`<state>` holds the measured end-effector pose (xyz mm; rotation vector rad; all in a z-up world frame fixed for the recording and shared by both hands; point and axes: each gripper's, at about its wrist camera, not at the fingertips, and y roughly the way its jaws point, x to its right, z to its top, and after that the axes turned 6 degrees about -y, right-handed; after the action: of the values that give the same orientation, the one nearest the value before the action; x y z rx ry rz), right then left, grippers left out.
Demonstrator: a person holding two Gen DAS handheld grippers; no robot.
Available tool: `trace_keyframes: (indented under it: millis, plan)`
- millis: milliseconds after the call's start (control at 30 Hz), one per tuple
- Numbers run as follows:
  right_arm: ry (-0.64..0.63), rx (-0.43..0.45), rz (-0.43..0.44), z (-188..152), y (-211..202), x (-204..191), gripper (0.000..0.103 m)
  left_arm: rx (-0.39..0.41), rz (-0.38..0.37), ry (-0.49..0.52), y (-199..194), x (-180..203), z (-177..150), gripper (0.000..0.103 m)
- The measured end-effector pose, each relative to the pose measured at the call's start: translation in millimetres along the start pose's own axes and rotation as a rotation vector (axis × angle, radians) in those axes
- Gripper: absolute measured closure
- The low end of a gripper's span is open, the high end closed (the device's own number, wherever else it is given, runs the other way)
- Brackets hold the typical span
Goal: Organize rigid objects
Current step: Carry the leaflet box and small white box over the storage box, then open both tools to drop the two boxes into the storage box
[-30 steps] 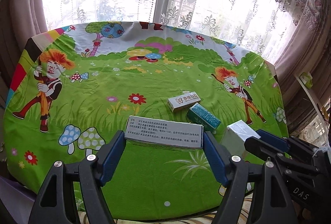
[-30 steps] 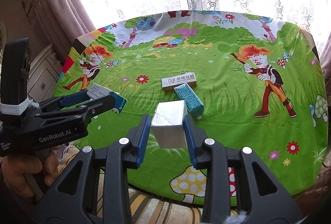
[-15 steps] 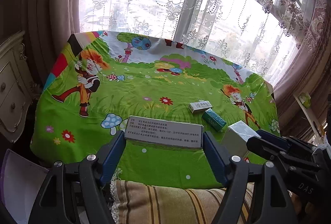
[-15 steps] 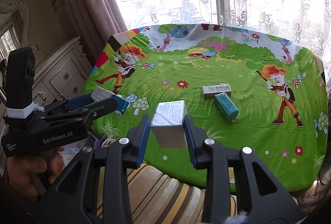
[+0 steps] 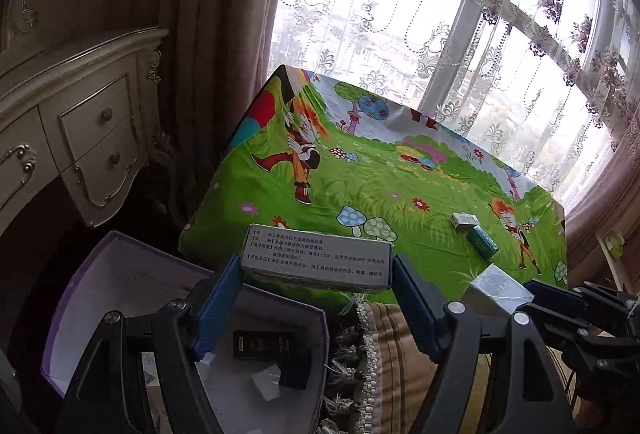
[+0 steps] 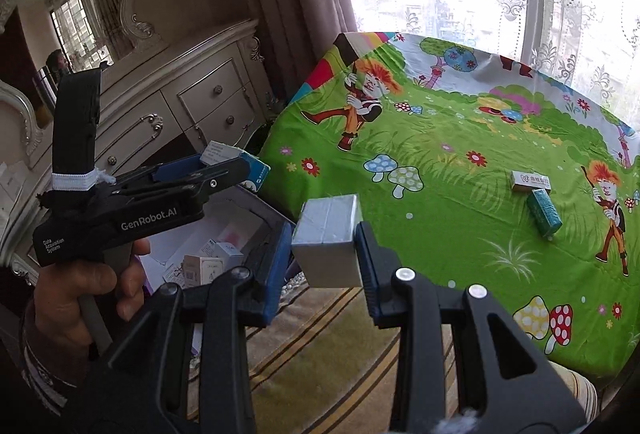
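Note:
My left gripper [image 5: 318,286] is shut on a long flat box with printed text [image 5: 318,258], held crosswise above the near edge of an open purple-rimmed carton [image 5: 120,274]. In the right wrist view that same gripper [image 6: 224,169] shows from the side, a hand on its handle. My right gripper [image 6: 324,246] is shut on a silver-grey box [image 6: 326,244], which also shows at the lower right of the left wrist view [image 5: 498,284]. A white box [image 6: 530,181] and a teal box [image 6: 543,211] lie together on the green cartoon tablecloth [image 6: 440,193].
The carton on the floor holds a dark box [image 5: 262,344] and several small white boxes [image 6: 208,260]. A cream dresser with drawers [image 6: 192,105] stands left of the table. A striped fringed cushion [image 5: 392,362] lies below the table edge. Lace curtains and a window are behind.
Both grippers have swung left and pulled back from the table, each still holding its box. The dresser and the open carton have come into view beneath the left gripper.

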<state>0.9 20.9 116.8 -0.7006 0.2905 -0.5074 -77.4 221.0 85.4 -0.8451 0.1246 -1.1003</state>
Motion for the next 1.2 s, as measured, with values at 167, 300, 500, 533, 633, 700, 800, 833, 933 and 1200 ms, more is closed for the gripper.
trace_keyframes:
  millis: [167, 300, 500, 533, 633, 700, 800, 833, 933, 1200]
  plan:
    - [-0.096, -0.033, 0.068, 2.3, 16.5, -48.1, 0.065, 0.009, 0.076, -0.084, -11.7, -54.5, -8.4, 0.027]
    - [-0.164, -0.061, 0.104, -0.1, 30.9, -79.0, 0.065, 0.001, 0.116, -0.128, -14.3, -85.0, -17.7, 0.027]
    - [-0.249, -0.098, 0.145, -6.9, 49.8, -115.5, 0.065, -0.018, 0.153, -0.165, -16.0, -109.6, -30.2, 0.027]
    - [-0.257, -0.104, 0.153, -8.6, 52.5, -119.5, 0.065, -0.019, 0.157, -0.168, -16.5, -112.1, -31.0, 0.027]
    - [-0.263, -0.125, 0.174, -13.8, 59.7, -124.8, 0.065, -0.016, 0.168, -0.177, -20.5, -118.3, -32.2, 0.027]
    - [-0.265, -0.136, 0.178, -16.8, 63.7, -125.7, 0.065, -0.016, 0.169, -0.178, -21.6, -119.8, -32.8, 0.027]
    - [-0.266, -0.151, 0.182, -18.4, 68.3, -126.5, 0.065, -0.023, 0.169, -0.18, -19.9, -121.5, -33.9, 0.027]
    - [-0.269, -0.154, 0.18, -18.9, 69.4, -127.2, 0.065, -0.026, 0.17, -0.182, -18.7, -121.6, -33.8, 0.027]
    - [-0.274, -0.166, 0.181, -20.1, 71.0, -128.1, 0.058, -0.031, 0.167, -0.183, -17.2, -120.5, -34.6, 0.026]
    - [-0.29, -0.164, 0.149, -22.0, 67.7, -128.9, 0.036, -0.047, 0.171, -0.175, -13.8, -114.9, -34.0, 0.023]
